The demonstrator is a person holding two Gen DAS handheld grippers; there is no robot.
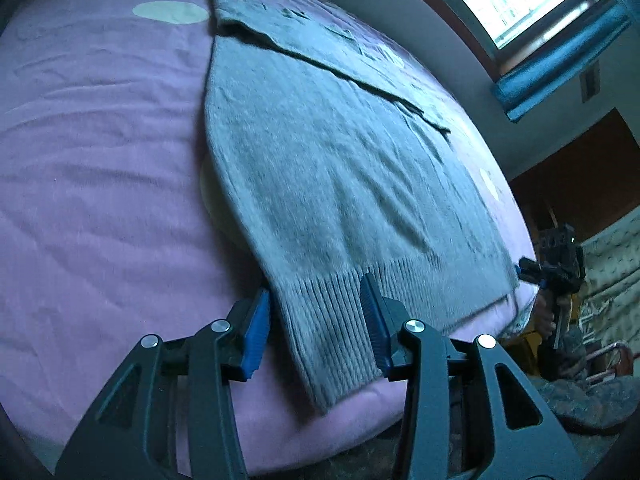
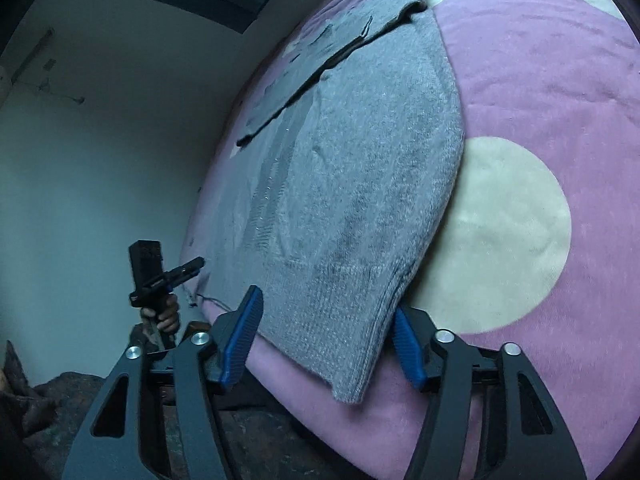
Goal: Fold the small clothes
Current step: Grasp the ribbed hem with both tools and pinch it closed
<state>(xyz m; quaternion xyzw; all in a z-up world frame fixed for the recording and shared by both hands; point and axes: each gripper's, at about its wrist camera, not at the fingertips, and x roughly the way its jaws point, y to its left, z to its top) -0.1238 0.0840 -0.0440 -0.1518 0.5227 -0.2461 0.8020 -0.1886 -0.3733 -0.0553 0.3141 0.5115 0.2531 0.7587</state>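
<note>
While the window (image 1: 532, 4) glows behind the pink bedspread (image 1: 100, 168) with its pale dots, I see the grey sweater (image 1: 320, 168) lying flat on it. My left gripper (image 1: 316, 320) and right gripper (image 2: 326, 338) each stand wide, straddling a ribbed hem corner.

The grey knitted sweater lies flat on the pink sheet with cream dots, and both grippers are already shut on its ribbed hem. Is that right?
Not quite. The grey knitted sweater does lie flat on the pink sheet with cream dots, but both grippers are open. Each wrist view shows the left gripper and right gripper straddling a corner of the ribbed hem, jaws apart.
</note>
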